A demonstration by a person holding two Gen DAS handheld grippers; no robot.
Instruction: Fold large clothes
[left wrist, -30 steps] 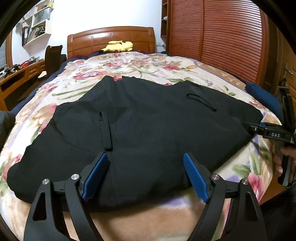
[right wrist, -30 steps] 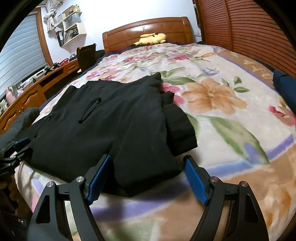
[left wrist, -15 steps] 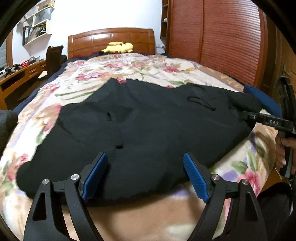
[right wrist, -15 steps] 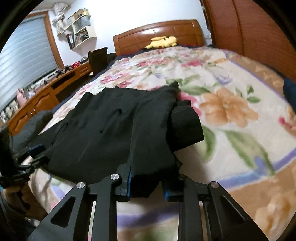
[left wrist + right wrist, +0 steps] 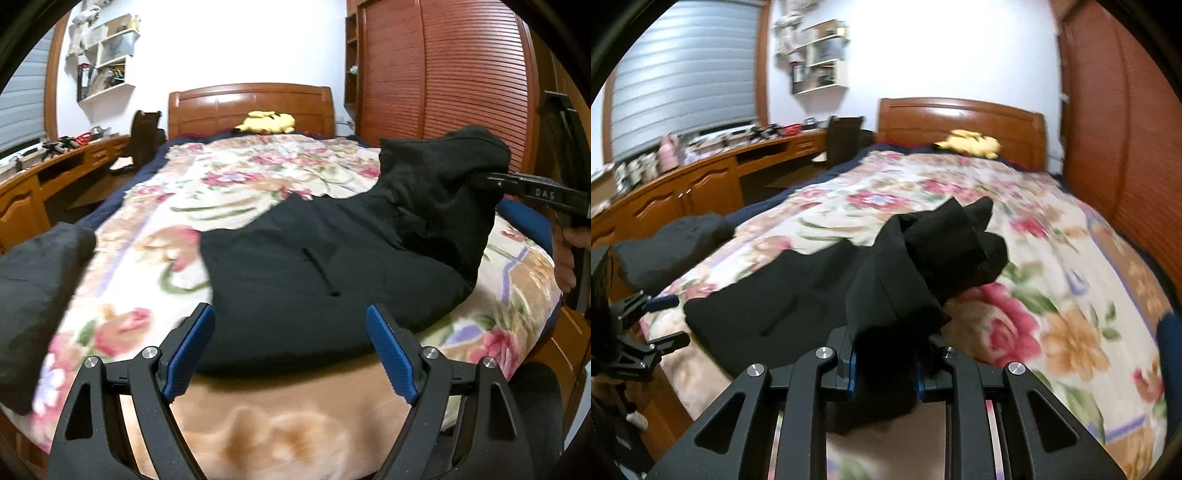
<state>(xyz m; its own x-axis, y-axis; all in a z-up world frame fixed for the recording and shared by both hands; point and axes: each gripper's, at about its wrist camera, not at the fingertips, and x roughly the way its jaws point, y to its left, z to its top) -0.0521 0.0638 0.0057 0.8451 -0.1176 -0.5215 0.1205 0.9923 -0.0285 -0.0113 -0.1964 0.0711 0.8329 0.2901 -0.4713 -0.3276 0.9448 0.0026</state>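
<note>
The large black fabric garment (image 5: 332, 266) lies spread across the near end of the bed, on a floral-patterned blanket (image 5: 229, 184) in pink, green and cream. Its right-hand portion is off the blanket, raised in a bunched peak; the rest lies flat.

Right gripper (image 5: 884, 365): jaws drawn close together, pinching a thick fold of the black garment between the blue pads. The left wrist view confirms it — the cloth hangs from the gripper's black arm, with the person's hand (image 5: 565, 258) behind it at the frame edge. The grip sits at the garment's outer edge, which suggests the purpose is to carry that side over the middle as a fold.

Left gripper (image 5: 291, 350): blue-padded fingers (image 5: 188, 354) spread wide, nothing between them. It hovers over the near hem of the garment without clear contact, placed, in my judgement, to take or pin the opposite side.

A second dark bundle of cloth (image 5: 33, 295) rests at the left edge of the bed, apart from the garment in hand; its identity cannot be determined.

Background: a wooden headboard (image 5: 251, 107) with a yellow plush toy (image 5: 267, 122) before it, and a slatted reddish wooden wardrobe (image 5: 443, 85) alongside the bed — neither concerns the work.

Assessment: folding is at an early stage; the garment has no completed fold visible.
</note>
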